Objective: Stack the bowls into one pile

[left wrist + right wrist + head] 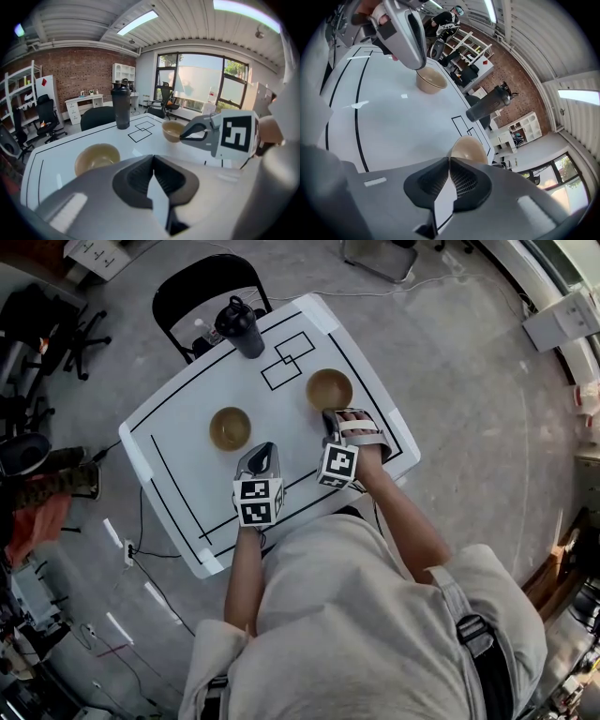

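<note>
White table with black lines carries two bowls, well apart. On it the left bowl sits just beyond the left gripper, whose jaws are pressed together and empty. Further over, the right bowl has its near rim pinched by the right gripper.

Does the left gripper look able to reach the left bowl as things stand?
Probably yes. Only bare table lies between the left gripper and the left bowl. Its jaws are together, so they must open first. The right gripper is away, gripping the right bowl's rim.
</note>
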The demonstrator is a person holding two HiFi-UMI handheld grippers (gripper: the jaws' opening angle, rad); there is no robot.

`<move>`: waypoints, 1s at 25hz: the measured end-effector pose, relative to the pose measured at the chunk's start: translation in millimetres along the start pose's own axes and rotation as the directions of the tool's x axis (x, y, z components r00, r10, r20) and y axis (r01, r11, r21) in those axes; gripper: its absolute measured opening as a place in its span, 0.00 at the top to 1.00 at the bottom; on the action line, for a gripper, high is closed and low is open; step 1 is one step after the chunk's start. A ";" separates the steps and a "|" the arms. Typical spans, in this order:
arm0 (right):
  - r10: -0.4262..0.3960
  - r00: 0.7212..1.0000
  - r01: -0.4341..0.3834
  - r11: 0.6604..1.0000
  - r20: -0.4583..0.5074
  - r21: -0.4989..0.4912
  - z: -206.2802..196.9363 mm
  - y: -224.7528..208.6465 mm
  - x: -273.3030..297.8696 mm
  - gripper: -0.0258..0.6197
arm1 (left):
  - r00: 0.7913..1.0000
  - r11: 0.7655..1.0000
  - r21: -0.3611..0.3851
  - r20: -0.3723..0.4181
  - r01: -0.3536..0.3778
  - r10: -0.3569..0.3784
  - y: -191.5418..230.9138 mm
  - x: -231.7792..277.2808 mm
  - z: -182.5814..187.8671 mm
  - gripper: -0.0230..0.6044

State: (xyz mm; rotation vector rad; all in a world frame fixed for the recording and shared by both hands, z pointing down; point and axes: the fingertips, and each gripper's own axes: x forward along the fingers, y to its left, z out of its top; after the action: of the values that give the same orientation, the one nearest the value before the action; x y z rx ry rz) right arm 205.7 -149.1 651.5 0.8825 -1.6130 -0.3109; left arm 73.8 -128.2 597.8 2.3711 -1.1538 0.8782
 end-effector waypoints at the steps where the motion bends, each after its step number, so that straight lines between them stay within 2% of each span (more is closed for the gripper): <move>1: 0.001 1.000 -0.001 1.000 0.004 0.002 4.5 -0.3 -0.5 0.93 | 1.000 1.000 -0.002 0.002 -0.003 0.003 3.0 -2.0 -0.7 0.96; 14: 0.017 0.998 -0.015 0.999 0.066 -0.033 64.4 5.0 -3.2 0.93 | 0.997 0.996 -0.051 0.028 -0.068 0.070 49.4 -32.4 -9.1 0.96; 25: 0.008 0.992 0.004 0.996 0.127 -0.087 111.9 7.6 -16.1 0.92 | 0.991 0.987 -0.099 0.045 -0.122 0.127 82.6 -55.0 -18.7 0.96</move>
State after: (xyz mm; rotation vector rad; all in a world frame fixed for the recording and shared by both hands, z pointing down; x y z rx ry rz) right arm 98.9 -162.8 616.2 0.8080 -1.7044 -0.4404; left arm -25.1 -136.0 578.9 2.2762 -1.3465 0.7867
